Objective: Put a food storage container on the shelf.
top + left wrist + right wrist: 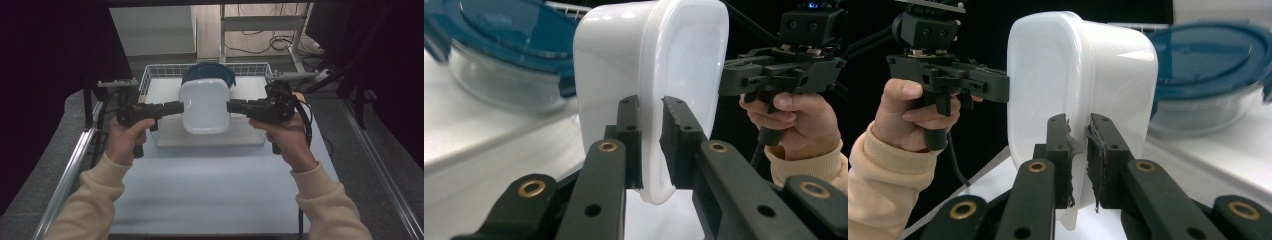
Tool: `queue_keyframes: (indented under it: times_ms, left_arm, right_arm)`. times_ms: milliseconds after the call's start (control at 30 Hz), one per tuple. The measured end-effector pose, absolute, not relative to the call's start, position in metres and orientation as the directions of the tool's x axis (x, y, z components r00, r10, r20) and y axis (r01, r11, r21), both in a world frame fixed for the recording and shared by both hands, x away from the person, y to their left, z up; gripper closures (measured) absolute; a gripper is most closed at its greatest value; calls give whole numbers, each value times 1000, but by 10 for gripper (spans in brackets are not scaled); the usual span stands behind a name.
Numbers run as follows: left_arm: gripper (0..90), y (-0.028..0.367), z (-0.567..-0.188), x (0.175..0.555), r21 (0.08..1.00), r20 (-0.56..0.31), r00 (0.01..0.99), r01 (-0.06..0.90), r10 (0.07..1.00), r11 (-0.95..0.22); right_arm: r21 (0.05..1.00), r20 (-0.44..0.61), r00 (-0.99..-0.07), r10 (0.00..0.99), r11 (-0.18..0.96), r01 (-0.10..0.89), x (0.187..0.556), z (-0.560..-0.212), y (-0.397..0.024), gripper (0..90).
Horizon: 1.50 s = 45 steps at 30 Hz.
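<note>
So both grippers are on the white tub (205,106) at once, one per side, holding it up in the middle of the high view above the wire basket (150,75). The left gripper (176,107) comes in from the left of the frame, and its own view shows its jaws clamped on the tub's rim (655,145), one jaw on each side of the lip. Same deal with the right gripper (234,107) from the right: its jaws pinch the opposite rim (1079,150), pads squashed against the plastic. The tub is tipped so its open side faces the camera above. Right behind it, in the upper middle of the frame, sits a glass bowl with a blue lid (207,71) inside the basket. White surface (210,185) fills the lower part.
</note>
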<state>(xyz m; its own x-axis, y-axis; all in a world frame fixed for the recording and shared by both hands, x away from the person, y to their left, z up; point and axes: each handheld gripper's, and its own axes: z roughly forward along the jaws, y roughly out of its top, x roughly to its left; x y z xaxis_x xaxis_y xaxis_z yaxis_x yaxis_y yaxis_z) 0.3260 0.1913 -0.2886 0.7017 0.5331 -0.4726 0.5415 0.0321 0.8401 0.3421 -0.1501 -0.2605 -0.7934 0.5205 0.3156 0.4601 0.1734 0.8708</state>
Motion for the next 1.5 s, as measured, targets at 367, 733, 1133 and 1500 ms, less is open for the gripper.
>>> queue_keyframes:
  times_ms: [367, 733, 1133, 1500]
  left_arm:
    - [795, 192, -256, 352, 852, -442, 707, 524, 553, 11]
    - [794, 199, -239, 383, 827, -484, 680, 561, 551, 34]
    - [793, 202, -238, 412, 784, -539, 643, 618, 544, 47]
    - [798, 201, -249, 441, 718, -623, 582, 690, 523, 88]
  right_arm:
    - [877, 305, -792, 529, 170, 450, 366, -232, -148, 798]
    - [866, 319, -788, 526, 174, 468, 400, -217, -142, 795]
    - [837, 375, -763, 526, 161, 523, 431, -214, -138, 794]
    - [775, 484, -701, 523, 117, 622, 461, -227, -142, 777]
